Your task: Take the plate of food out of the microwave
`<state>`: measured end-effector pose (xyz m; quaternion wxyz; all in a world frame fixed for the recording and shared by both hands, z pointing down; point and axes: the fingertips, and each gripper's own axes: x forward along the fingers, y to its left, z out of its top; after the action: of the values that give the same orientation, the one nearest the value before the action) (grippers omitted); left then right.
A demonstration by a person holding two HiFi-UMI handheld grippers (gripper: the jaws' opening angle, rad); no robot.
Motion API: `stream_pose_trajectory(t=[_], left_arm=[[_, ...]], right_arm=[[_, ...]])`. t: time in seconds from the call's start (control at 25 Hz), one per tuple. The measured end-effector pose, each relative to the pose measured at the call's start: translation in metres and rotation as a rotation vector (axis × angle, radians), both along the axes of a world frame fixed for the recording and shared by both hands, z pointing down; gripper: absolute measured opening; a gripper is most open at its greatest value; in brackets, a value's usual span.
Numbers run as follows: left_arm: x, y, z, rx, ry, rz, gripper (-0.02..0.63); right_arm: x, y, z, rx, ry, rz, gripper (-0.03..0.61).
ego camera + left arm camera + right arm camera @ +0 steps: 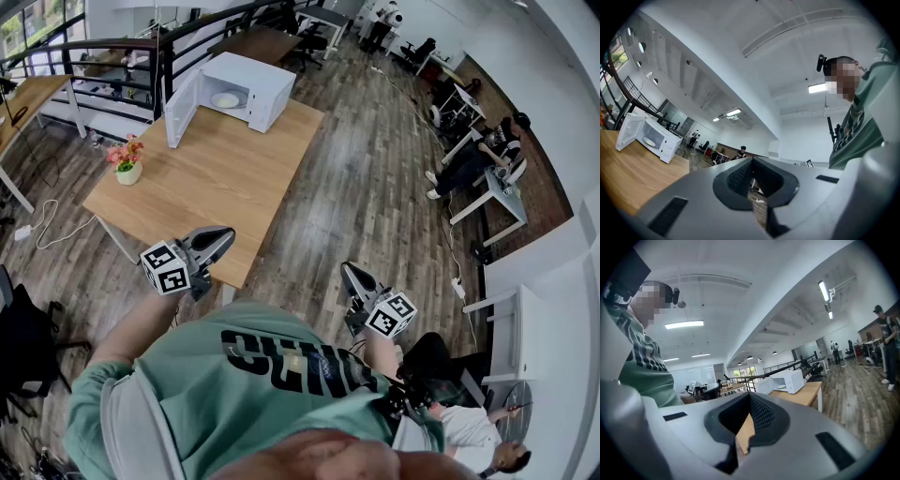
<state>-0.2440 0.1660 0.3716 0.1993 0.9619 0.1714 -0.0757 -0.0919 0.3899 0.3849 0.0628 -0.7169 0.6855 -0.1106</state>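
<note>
A white microwave (248, 89) stands at the far end of the wooden table (202, 187), its door (180, 111) swung open to the left. Inside it lies a pale plate (225, 99). My left gripper (223, 236) is shut and empty, raised over the table's near edge. My right gripper (351, 272) hangs shut over the floor to the right of the table. Both are far from the microwave. In the left gripper view the microwave (649, 136) is small at the left, with the plate (648, 139) showing inside. The right gripper view has the microwave (787, 380) beyond its shut jaws.
A pot of pink flowers (128, 161) sits at the table's left side. Black railings (112, 47) run behind the table. Seated people (478, 155) and desks are at the right, across the wooden floor (366, 187).
</note>
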Motion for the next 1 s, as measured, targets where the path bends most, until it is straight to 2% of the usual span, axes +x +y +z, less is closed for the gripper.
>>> stream_pose_trajectory(t=[0.56,1.0], left_arm=[[-0.019,0.007,-0.007,-0.005,0.005,0.002,0.005],[-0.016,0.011,-0.032,0.069,0.033,-0.020,0.005]], right_arm=[[-0.022,0.004,-0.010,-0.003,0.003,-0.006,0.005],[-0.017,0.019,-0.017,0.022,-0.032,0.009,0.005]])
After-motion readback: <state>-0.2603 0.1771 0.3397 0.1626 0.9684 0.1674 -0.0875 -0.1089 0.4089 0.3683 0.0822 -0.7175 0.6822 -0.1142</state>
